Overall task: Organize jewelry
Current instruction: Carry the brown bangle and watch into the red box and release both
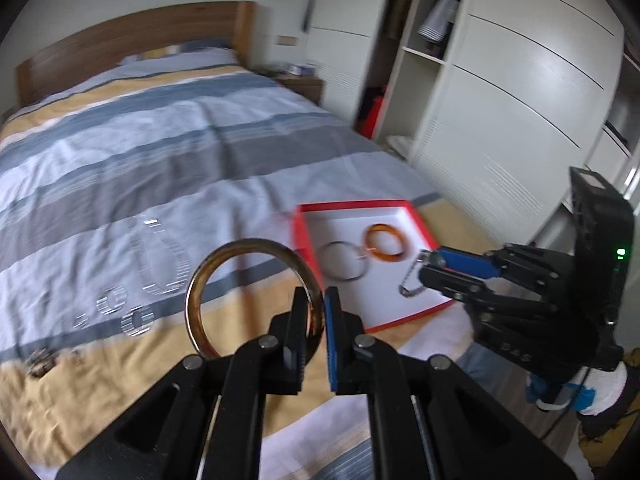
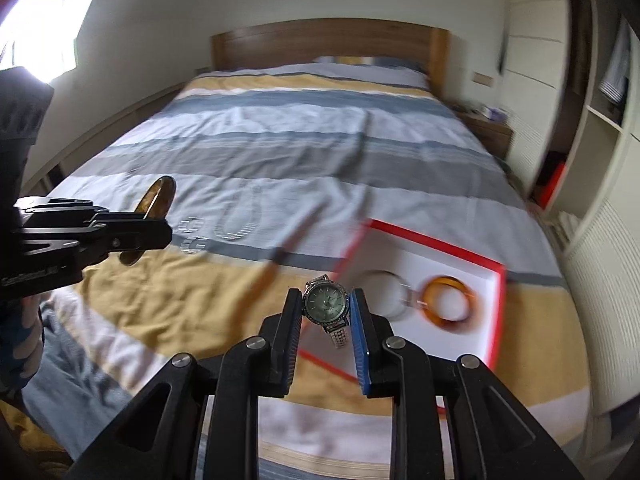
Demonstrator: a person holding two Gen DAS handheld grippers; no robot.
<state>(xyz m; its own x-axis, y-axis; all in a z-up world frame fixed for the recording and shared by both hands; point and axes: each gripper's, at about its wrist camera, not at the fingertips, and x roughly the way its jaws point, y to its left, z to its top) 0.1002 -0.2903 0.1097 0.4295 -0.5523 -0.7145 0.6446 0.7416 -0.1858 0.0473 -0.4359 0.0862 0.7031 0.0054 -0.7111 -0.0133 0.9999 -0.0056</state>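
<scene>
My left gripper (image 1: 316, 312) is shut on a brown amber bangle (image 1: 224, 264), held above the bedspread; it also shows in the right wrist view (image 2: 158, 194). My right gripper (image 2: 326, 312) is shut on a silver watch (image 2: 326, 300) with a dark dial, held over the near left corner of a red-rimmed white box (image 2: 494, 320). In the left wrist view the right gripper (image 1: 430, 266) hangs over the box (image 1: 360, 205) with the watch band (image 1: 410, 286) dangling. In the box lie a thin silver bangle (image 1: 343, 260) and an orange bangle (image 1: 386, 245).
Clear crystal-like bracelets (image 1: 164, 264) and smaller pieces (image 1: 124, 312) lie on the striped bedspread (image 1: 160, 152) left of the box. A dark small item (image 1: 40, 362) lies at the far left. White wardrobes (image 1: 500, 80) stand to the right, a nightstand (image 1: 304, 84) by the headboard.
</scene>
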